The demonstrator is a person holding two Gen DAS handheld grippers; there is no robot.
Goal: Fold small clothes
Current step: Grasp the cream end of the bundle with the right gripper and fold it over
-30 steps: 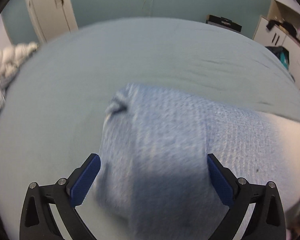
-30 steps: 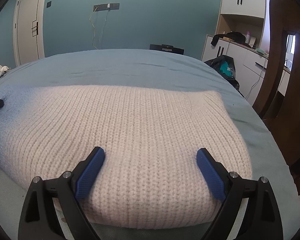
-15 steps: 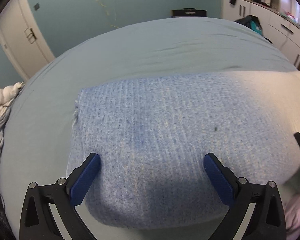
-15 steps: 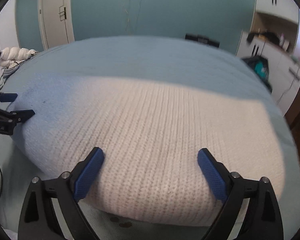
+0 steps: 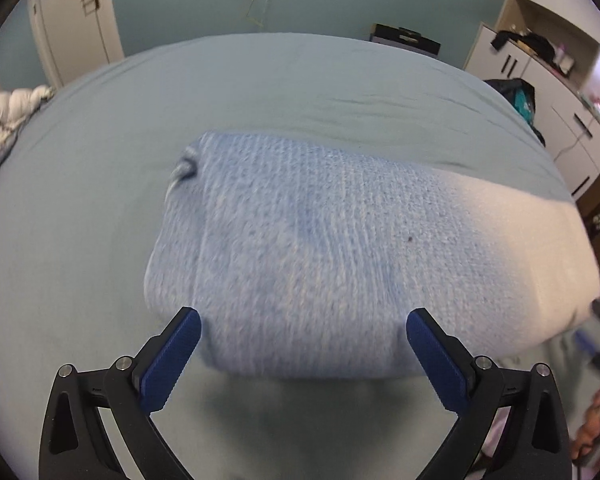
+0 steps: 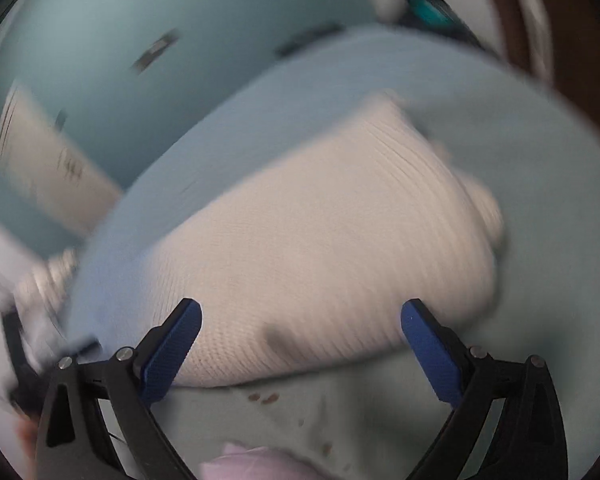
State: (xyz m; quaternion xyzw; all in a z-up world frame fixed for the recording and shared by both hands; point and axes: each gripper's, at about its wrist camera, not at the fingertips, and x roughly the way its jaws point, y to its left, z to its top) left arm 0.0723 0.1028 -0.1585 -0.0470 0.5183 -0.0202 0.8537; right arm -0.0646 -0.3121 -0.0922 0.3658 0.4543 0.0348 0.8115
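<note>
Both grippers (image 5: 303, 322) (image 6: 301, 314) tilted down over folded sweater (image 5: 340, 248), fingers apart.

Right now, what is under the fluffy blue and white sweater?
The folded sweater lies on the pale blue bedsheet, which shows all around it. Whatever is directly beneath the sweater or tucked inside its folds is covered.

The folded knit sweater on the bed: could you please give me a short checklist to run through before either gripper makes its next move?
1. Left gripper empty, jaws wide: ok.
2. Right gripper empty, jaws wide: ok.
3. Sweater lies folded on the bed sheet: ok.
4. Left end tidy: not ok, a bit of knit sticks out.
5. Right wrist view sharp enough to aim: not ok, heavily blurred.
6. Layers underneath lie even: cannot tell.
</note>
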